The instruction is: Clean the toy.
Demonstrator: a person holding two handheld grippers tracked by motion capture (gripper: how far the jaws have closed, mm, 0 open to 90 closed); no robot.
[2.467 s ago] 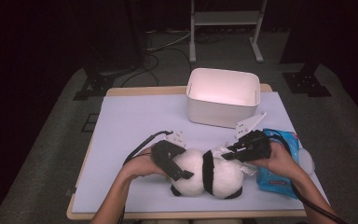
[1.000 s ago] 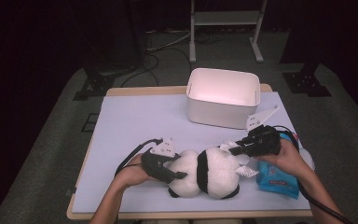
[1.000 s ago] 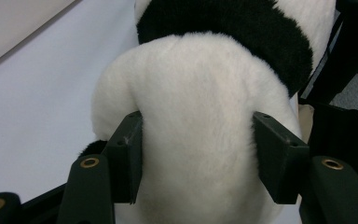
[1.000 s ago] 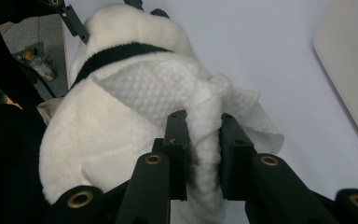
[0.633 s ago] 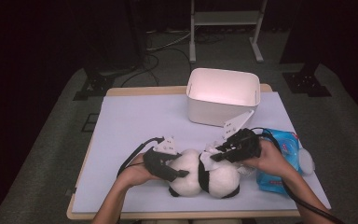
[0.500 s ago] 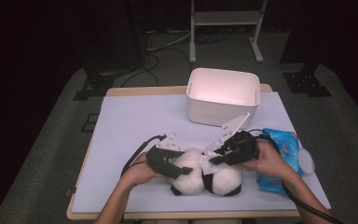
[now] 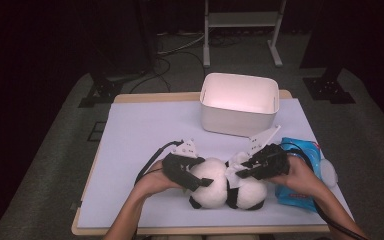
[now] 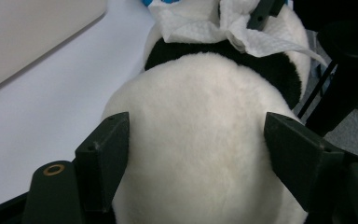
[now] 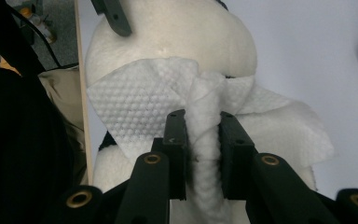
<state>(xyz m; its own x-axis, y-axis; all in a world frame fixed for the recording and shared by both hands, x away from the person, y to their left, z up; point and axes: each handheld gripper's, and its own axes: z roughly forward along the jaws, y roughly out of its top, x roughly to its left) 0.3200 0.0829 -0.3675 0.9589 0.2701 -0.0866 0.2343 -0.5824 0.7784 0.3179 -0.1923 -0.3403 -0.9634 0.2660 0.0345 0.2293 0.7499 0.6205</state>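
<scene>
A black-and-white panda plush (image 7: 215,185) lies near the table's front edge. My left gripper (image 7: 202,181) reaches it from the left. In the left gripper view its jaws have just been opening and stand wide on either side of the plush's white body (image 8: 200,158), which looks unsqueezed. My right gripper (image 7: 241,171) comes from the right, shut on a bunched white wipe (image 9: 135,107). The wipe (image 8: 200,23) is spread on the plush at its black band.
A white bin (image 7: 240,102) stands at the back middle of the table. A blue wipe pack (image 7: 300,175) lies under my right hand, with a pale round object (image 7: 328,172) beside it. The table's front edge (image 7: 205,230) is close behind the plush.
My right gripper has carried the wipe leftward from beside the blue pack onto the plush. The left gripper has stayed at the plush's left side.
</scene>
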